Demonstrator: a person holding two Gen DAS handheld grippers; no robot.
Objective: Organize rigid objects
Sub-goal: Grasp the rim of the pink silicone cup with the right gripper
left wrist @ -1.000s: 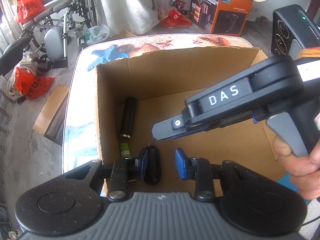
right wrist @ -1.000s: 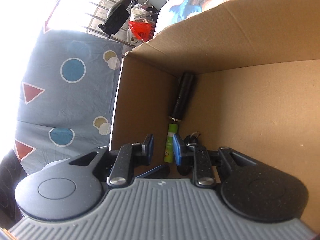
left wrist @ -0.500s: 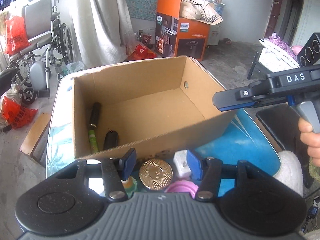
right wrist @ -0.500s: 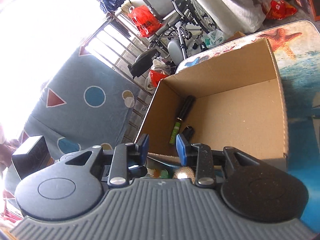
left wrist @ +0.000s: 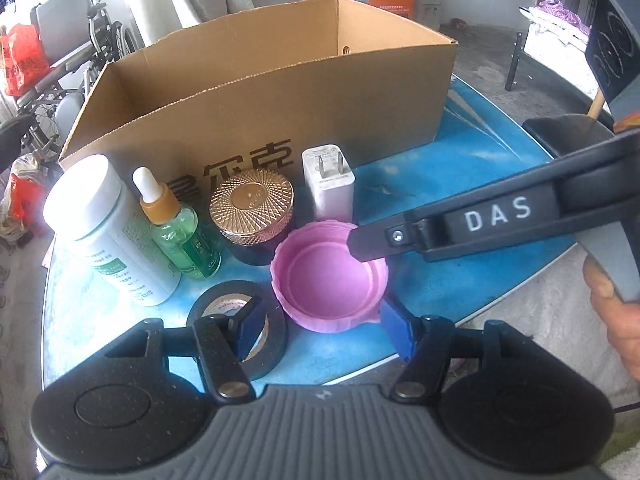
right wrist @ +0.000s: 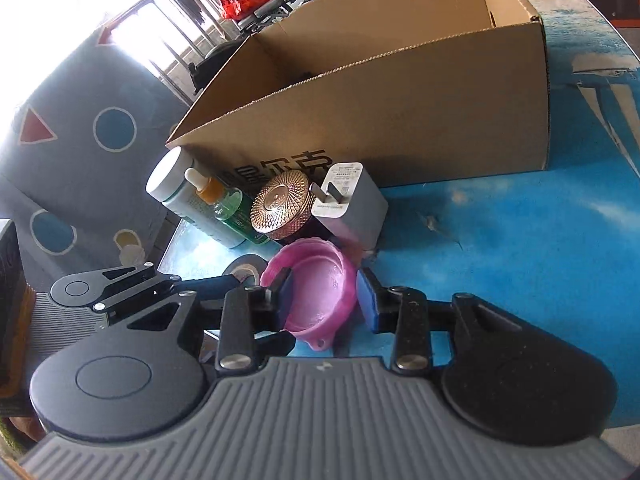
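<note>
Right gripper [right wrist: 323, 300] jaws opening around the pink bowl [right wrist: 316, 288] – pads not pressing yet. Left gripper [left wrist: 320, 320] also opening, empty, over the tape roll [left wrist: 240, 320] and bowl. Bowl sits on the blue table [left wrist: 460, 280] before the cardboard box [left wrist: 280, 92]; looks light and stiff – pinch the rim wall.

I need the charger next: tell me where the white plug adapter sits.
The white plug adapter stands on the blue table against the cardboard box, between the gold-lidded jar and the pink bowl.
</note>
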